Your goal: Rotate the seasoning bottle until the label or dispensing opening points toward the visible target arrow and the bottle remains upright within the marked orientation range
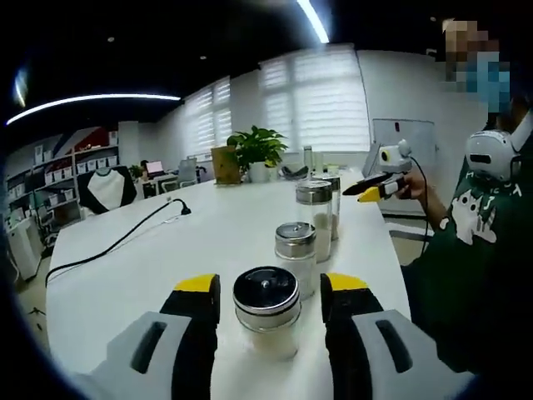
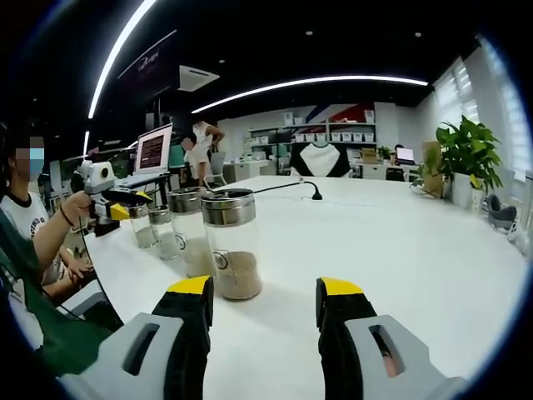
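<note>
Approach is judged to be the step in hand: neither gripper is closed on anything yet, and no target arrow or marked range can be made out on the table [image 1: 125,275].

In the left gripper view, a short jar [image 1: 266,310] with a dark lid is seen upright between the jaws of the left gripper [image 1: 271,293]. The jaws are spread wide, with a gap visible on each side of the jar, so no contact is made. Beyond it, further jars are lined up toward the far side: a squat shaker [image 1: 296,257] with a chrome lid just behind, then a tall bottle [image 1: 315,217], with another partly hidden behind that one.

In the right gripper view, the same row is seen from its other end. A tall bottle [image 2: 231,242], part filled with brownish seasoning, stands upright just beyond and left of the right gripper [image 2: 264,296], nearer its left jaw than its right. These jaws are also held wide and nothing is gripped.

A second person across the table holds another gripper [image 1: 379,188].

The next move is judged to call for the left jaws to be closed evenly on the jar, low enough that it is not tipped, before it is turned about its upright axis. Which jar is meant by the task cannot be told.
</note>
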Available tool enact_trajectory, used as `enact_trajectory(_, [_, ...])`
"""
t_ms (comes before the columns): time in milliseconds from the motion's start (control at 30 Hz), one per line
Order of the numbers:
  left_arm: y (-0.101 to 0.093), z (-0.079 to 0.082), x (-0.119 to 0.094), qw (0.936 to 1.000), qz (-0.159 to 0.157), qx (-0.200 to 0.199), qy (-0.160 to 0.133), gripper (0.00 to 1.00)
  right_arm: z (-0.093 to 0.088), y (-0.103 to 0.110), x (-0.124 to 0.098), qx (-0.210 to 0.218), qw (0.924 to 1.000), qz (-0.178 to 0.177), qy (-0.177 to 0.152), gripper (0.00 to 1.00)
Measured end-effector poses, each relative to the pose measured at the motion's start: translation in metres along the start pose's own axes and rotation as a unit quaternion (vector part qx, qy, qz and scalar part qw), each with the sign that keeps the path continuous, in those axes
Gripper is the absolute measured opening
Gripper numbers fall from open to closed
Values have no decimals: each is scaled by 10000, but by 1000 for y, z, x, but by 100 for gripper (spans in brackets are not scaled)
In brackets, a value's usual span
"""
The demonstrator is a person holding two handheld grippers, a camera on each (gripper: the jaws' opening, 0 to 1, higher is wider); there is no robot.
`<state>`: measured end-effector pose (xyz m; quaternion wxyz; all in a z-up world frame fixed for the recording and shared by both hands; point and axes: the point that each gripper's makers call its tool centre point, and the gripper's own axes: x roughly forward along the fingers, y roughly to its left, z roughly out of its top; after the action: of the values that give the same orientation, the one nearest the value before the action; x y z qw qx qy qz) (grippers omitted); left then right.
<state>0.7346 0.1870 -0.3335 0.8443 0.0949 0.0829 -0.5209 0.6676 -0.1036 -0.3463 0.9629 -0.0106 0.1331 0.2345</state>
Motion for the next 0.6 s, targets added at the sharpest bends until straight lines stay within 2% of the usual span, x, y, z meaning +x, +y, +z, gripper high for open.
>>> enact_trajectory(167, [2,-6,-8,9976,573,-386,9,58,0,0,0,11,10000,6,-15,49])
enact_trajectory(300, [-2,-1,-12,9924,1026,-578,-356,64,0,-2,0,9,10000,6,-7,49])
enact_trajectory(367, [-7,-2,-14,9911,1123,-591,-398,61,1,-3,0,28,10000,0,-36,49])
enact_trajectory(433, [-8,-1,-15,9880,1284,-645,-562,57,1,-3,0,42,10000,-4,-53,49])
enact_trajectory(500, [-9,-4,-16,9862,1399,-700,-536,59,2,-4,-1,61,10000,-10,-67,49])
enact_trajectory(600, [-7,-2,-21,9798,1762,-703,-631,59,4,-3,-1,72,9999,12,-106,49])
